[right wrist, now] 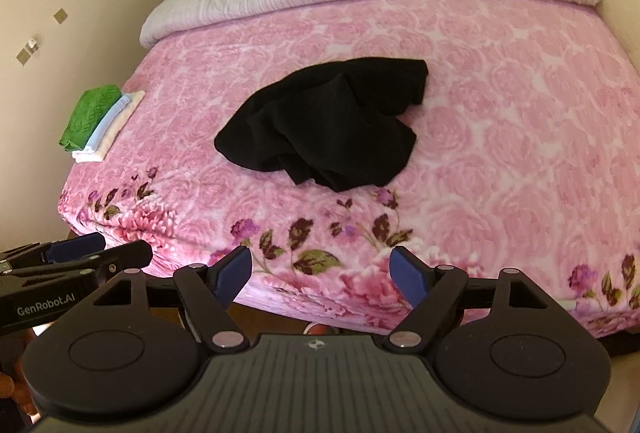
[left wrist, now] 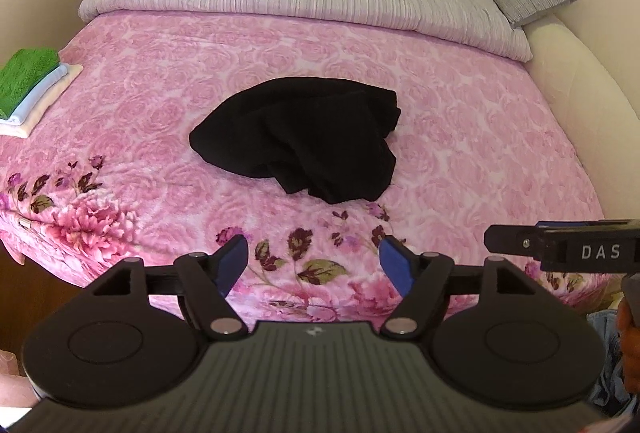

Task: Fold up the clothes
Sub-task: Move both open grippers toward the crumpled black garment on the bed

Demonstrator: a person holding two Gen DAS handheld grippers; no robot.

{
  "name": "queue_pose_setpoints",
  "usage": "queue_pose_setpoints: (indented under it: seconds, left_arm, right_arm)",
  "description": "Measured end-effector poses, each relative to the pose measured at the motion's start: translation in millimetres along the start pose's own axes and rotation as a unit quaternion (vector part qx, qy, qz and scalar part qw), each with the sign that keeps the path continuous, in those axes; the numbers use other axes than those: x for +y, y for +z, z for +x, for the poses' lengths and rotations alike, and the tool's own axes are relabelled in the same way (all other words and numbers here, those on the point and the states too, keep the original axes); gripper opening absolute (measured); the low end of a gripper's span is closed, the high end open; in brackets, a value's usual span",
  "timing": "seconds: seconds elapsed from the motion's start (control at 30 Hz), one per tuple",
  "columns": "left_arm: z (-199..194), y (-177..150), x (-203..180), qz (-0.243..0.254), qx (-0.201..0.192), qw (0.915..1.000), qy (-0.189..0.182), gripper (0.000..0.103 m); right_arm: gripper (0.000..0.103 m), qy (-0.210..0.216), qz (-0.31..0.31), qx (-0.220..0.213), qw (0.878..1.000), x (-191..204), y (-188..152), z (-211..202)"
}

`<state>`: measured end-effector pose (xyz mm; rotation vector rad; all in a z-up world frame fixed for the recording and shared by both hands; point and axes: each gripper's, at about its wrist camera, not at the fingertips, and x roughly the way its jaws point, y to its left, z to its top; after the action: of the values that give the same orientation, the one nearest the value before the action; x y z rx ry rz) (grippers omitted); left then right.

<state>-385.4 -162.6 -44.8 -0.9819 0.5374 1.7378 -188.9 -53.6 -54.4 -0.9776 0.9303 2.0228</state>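
while black garment [left wrist: 304,137] lies crumpled on bed, both tongs gape empty — labels "das", "genrobot.ai".

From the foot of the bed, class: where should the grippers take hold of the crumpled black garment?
Grip the loose folded edge nearest the foot of the black garment, coming from above and in front: the bunched folds there lift off the blanket.

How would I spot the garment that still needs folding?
Look at the bed with the pink flowered blanket. In its middle lies a black garment, alone. Unlike the neat stack of folded clothes at the left edge, it is a crumpled heap.
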Motion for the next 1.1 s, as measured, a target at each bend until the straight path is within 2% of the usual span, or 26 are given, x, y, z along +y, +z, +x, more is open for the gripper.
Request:
queue_pose_setpoints:
  seconds: [0.2,0.4,0.73,0.9,1.1]
  left_arm:
    - [17.3,15.6,24.1,-0.009,0.007,0.9999,0.002,0.071]
    - [43.3,48.3,50.1,-0.005,0.008,0.9999,-0.006,0.072]
    - [91.0,124.3,108.1,0.029,0.017,0.9991,-0.026,0.073]
    - [133.1,148.3,138.3,0.041,0.048,0.9972,-0.039,0.074]
    - [187.2,156.2,159.9,0.031,0.104,0.993,-0.049,0.074]
  right_arm:
    - [0.079,0.001,-0.006,0.005,1.0,14.9,19.4,18.0]
    - [0.08,-0.009,0.002,0.002,1.0,31.0,47.9,41.5]
    - [0.08,-0.036,0.081,-0.007,0.996,37.6,96.5,90.4]
    - [0.08,-0.06,0.131,0.005,0.99,33.8,102.5,118.7]
    - [0.08,-0.09,0.174,0.058,0.979,28.7,92.5,159.3]
